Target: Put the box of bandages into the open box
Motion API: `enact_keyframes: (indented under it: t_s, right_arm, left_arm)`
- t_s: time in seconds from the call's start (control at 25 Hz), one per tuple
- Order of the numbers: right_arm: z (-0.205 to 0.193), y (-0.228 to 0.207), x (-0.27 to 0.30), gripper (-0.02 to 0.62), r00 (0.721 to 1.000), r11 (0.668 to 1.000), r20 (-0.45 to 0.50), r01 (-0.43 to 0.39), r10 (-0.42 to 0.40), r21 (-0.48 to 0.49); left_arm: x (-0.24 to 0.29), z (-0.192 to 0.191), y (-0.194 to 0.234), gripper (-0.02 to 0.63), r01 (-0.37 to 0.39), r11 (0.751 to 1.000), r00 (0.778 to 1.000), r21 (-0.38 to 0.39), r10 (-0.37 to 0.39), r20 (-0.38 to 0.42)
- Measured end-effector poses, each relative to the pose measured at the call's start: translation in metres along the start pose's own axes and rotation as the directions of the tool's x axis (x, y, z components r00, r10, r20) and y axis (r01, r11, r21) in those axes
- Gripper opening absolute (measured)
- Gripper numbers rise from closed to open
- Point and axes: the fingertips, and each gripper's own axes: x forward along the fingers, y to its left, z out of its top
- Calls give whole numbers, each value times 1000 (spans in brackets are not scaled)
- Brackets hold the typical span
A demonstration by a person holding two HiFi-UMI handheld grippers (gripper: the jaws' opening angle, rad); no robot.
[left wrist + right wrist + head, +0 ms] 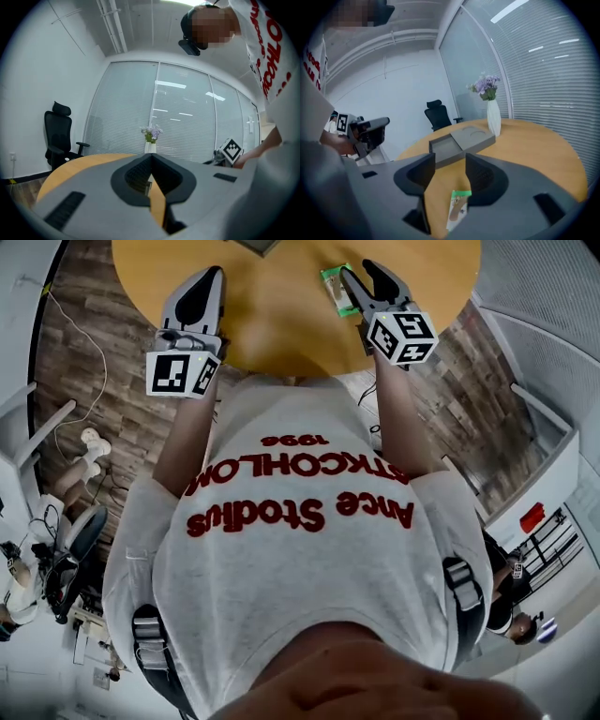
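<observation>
Head view: at the upper left of the frame the left gripper (212,277) hangs over the near edge of the round wooden table (281,334). Its two jaws are pressed together with nothing between them. Right of centre along the top, the box of bandages (336,289), a small green-edged pack, lies flat on the tabletop. Just beside it, further right, the right gripper (359,270) points onto the table with its jaws parted. Below both, the person's white T-shirt (309,559) with red lettering fills the middle of the frame.

In the left gripper view a black office chair (58,136) stands at the left. In the centre the jaw tips meet, with only bare tabletop showing beneath them. A white vase (149,147) of purple flowers stands just above the tips in the frame.

In the right gripper view the grey open box (447,149) sits at centre, above the jaws. A flat grey panel (477,136) with round recesses lies against its right side. At lower centre the jaws stand roughly half apart and grip nothing. The bandage pack lies on the table in the gap, clear of the left jaw and close against the right one. Whether it touches that jaw cannot be told. It is outside the open box and apart from it.
</observation>
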Motion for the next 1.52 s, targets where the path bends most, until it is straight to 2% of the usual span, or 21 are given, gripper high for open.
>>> enact_keyframes:
  t_s: [0.16, 0.28, 0.4, 0.52, 0.64, 0.8, 1.0, 1.12, 1.24, 1.4, 1.52]
  right_arm:
    - [-44, -15, 26, 271, 991, 999, -124, 43, -41, 17]
    - [-68, -23, 42, 298, 978, 997, -194, 80, -78, 2]
    - [-93, -28, 55, 314, 955, 995, -281, 94, -98, -29]
    - [-115, -30, 64, 342, 918, 991, -377, 96, -123, -90]
    - [-123, -34, 69, 365, 896, 984, -414, 114, -160, -134]
    - [-132, -35, 74, 370, 885, 986, -438, 117, -158, -121]
    - [-131, -37, 70, 367, 892, 985, -419, 137, -170, -106]
    - [-122, -38, 68, 362, 916, 990, -375, 138, -143, -42]
    - [-107, -36, 65, 362, 937, 992, -325, 127, -127, -23]
    - [-78, -31, 58, 360, 969, 994, -223, 108, -105, 4]
    - [-44, -25, 46, 360, 990, 994, -99, 105, -104, 4]
  left_arm:
    - [-1, -8, -2, 6, 4, 1000, 1000, -6, -4, -25]
    - [-1, -12, -2, 6, 5, 1000, 999, -15, -5, -36]
    - [-2, -17, -4, 6, 3, 1000, 999, -28, -4, -52]
    - [-3, -22, -11, 6, 4, 999, 998, -38, -7, -69]
    - [-4, -24, -15, 6, 6, 999, 997, -39, -9, -78]
    - [-4, -26, -14, 6, 4, 999, 997, -37, -7, -83]
    - [-6, -25, -18, 6, -8, 999, 997, -34, 5, -82]
    - [-6, -23, -18, 6, -8, 999, 997, -34, 5, -80]
    - [-6, -20, -15, 6, -11, 1000, 997, -29, 9, -70]
    - [-4, -14, -12, 6, -15, 1000, 999, -19, 15, -44]
    - [-4, -5, -10, 6, -17, 1000, 1000, -8, 17, -20]
